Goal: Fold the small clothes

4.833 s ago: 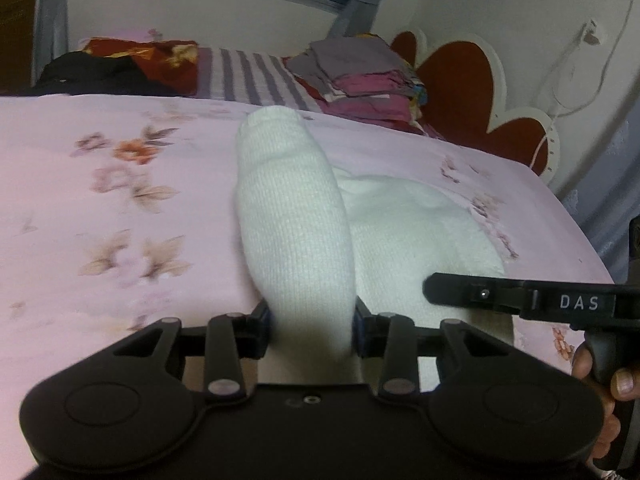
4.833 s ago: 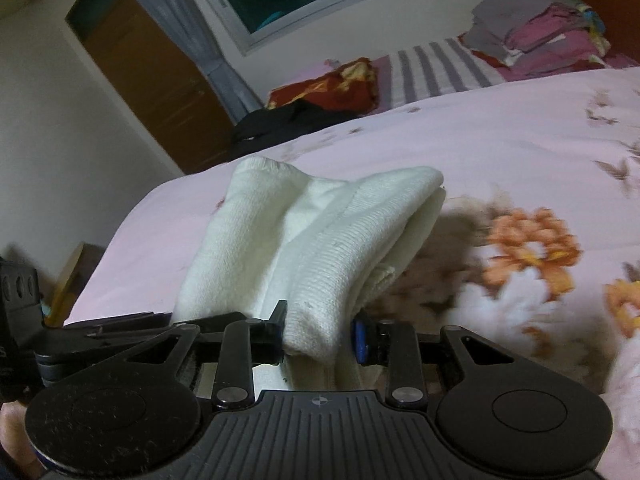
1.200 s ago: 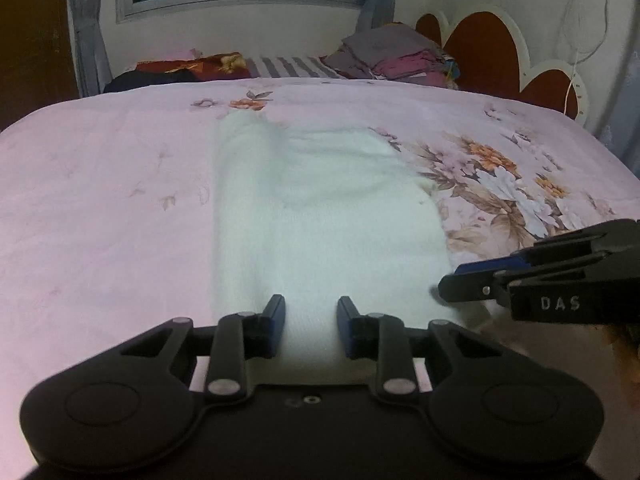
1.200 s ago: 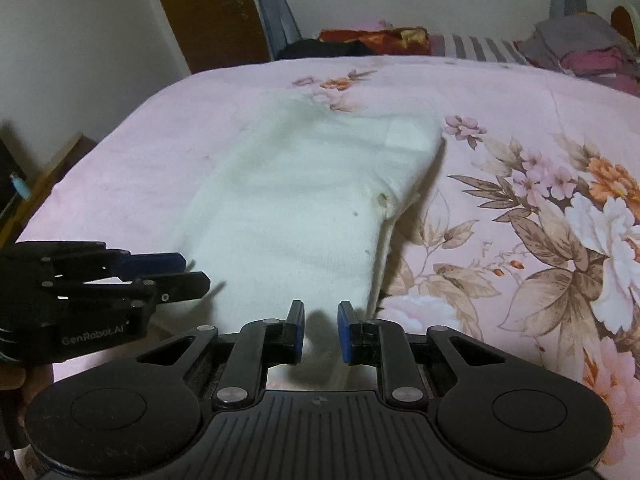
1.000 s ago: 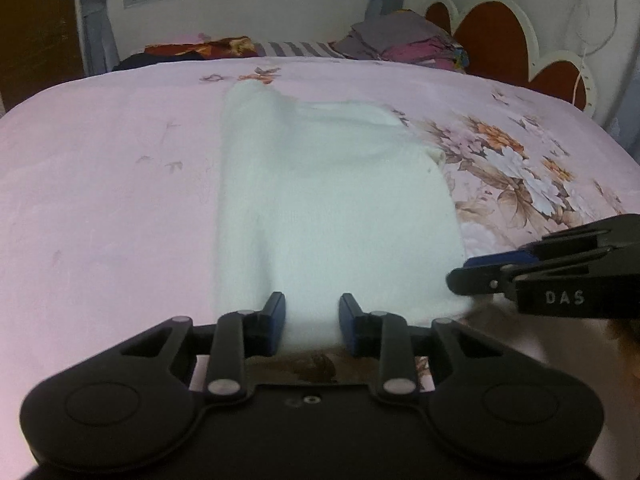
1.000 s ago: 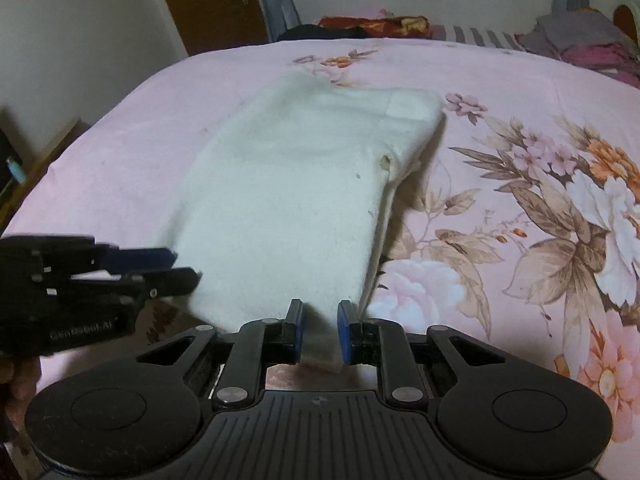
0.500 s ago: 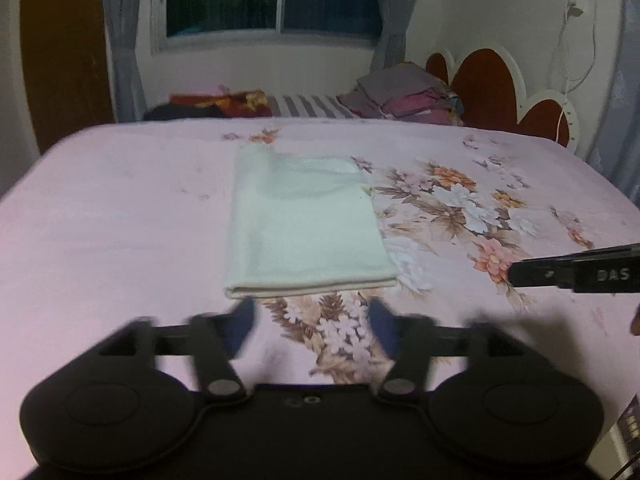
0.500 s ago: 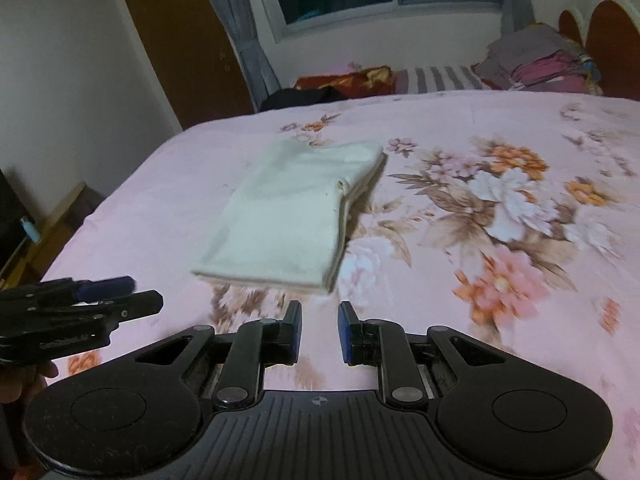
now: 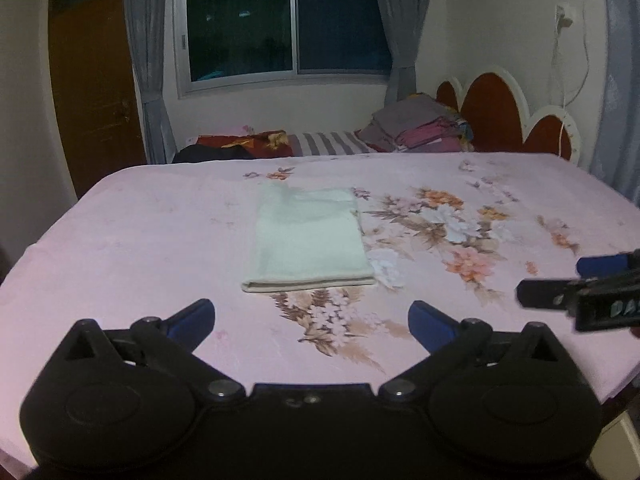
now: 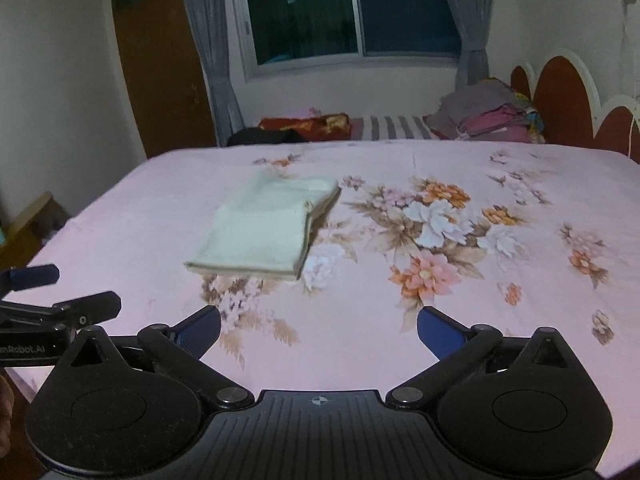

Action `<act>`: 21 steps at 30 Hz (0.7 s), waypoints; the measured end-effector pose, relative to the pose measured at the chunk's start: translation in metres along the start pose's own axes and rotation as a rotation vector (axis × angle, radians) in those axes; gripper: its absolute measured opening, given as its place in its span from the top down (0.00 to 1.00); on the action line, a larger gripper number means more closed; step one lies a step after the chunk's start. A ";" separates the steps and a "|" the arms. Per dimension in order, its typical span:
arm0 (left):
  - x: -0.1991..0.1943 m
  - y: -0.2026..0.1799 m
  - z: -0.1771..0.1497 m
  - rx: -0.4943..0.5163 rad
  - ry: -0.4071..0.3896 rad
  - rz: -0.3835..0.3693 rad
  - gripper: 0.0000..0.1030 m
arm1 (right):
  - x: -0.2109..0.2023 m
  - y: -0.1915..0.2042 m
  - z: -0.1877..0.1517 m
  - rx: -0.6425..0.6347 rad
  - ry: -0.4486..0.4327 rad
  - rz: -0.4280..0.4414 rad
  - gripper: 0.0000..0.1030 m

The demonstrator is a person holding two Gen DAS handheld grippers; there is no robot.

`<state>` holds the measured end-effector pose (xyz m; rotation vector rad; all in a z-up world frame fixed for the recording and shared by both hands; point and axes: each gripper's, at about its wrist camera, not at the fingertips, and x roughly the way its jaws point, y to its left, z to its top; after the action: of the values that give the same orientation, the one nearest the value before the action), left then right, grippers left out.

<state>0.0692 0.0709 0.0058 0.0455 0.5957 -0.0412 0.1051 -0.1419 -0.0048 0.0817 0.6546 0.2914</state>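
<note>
We are seeing a wide pink floral bedspread (image 9: pixel 140 248) lying flat, so most of the frame's lower half is giving free passage. The only thing lying on it is the folded white cloth (image 9: pixel 308 240), at the centre of the left wrist view, and bare cover is running all around it. Along the far edge, at upper centre, a stack of folded clothes (image 9: pixel 416 130), a red patterned bundle (image 9: pixel 244 142) and a dark garment (image 9: pixel 208 155) are blocking the way. The scalloped headboard (image 9: pixel 508 116) is closing the upper right.
</note>
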 end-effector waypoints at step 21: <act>-0.041 -0.003 -0.007 0.016 -0.056 -0.013 0.00 | -0.044 0.022 -0.011 -0.020 -0.049 -0.007 0.00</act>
<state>0.0318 0.0689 0.0230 0.0560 0.5394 -0.0600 0.0595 -0.1345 0.0160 0.0673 0.6031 0.2888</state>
